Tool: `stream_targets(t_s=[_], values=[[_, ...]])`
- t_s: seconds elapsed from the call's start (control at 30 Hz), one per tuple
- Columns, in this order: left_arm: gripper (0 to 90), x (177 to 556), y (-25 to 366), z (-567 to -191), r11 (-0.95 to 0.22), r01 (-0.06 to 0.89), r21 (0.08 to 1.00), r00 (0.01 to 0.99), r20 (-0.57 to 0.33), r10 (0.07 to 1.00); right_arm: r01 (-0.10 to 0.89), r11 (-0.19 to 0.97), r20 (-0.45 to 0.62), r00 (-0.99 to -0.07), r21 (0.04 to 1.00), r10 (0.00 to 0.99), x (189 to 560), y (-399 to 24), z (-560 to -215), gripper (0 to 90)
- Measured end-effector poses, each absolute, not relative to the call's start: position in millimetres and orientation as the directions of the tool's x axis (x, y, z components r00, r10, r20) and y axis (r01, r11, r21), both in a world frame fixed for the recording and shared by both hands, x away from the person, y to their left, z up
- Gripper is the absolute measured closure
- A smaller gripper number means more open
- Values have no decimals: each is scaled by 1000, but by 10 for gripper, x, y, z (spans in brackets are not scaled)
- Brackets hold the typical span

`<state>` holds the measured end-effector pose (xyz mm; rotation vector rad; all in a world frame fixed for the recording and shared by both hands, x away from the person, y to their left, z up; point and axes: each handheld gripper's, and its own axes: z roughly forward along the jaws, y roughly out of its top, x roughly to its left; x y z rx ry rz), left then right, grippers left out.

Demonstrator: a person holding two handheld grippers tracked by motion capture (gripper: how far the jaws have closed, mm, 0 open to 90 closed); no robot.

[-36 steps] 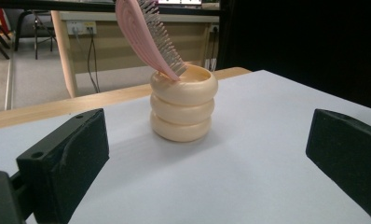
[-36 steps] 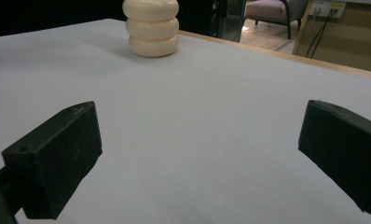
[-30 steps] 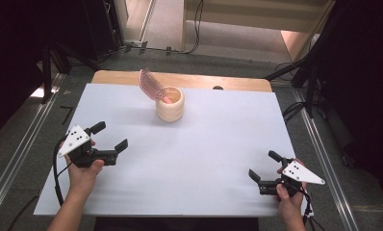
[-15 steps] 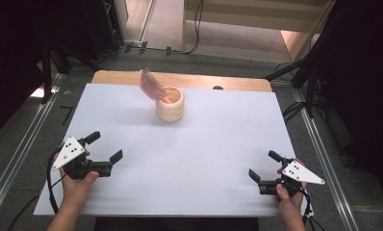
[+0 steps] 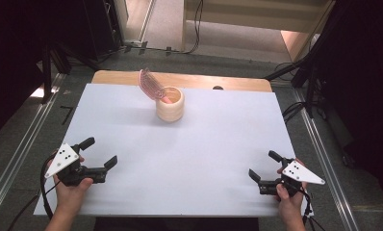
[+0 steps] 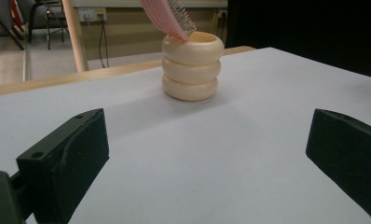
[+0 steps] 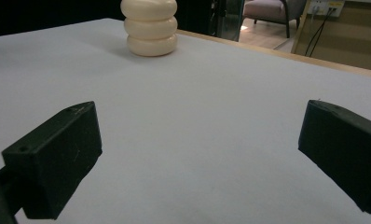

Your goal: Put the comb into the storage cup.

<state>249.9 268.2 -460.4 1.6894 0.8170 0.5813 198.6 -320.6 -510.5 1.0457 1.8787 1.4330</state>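
A cream ribbed cup stands upright at the back middle of the white table. A pink comb leans out of it to the left. The cup and the comb rise ahead in the left gripper view; the cup sits far off in the right gripper view. My left gripper rests open near the front left edge, nothing between its jaws. My right gripper is open at the front right, also holding nothing.
A wooden board edge runs behind the white sheet. Metal rails flank the table on both sides, and cables lie on the floor at the right. White surface stretches between the grippers and the cup.
My left gripper has drawn back toward the front left edge of the table, still open. The right gripper, cup and comb have stayed put.
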Motion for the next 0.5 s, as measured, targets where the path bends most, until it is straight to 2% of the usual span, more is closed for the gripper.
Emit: stream_targets(t_s=[0.5], values=[[0,2347,2918,-4678,-133,229,964,602,-33,798,254,130,31,-545,958,838,1988,-3202,-5108,0]])
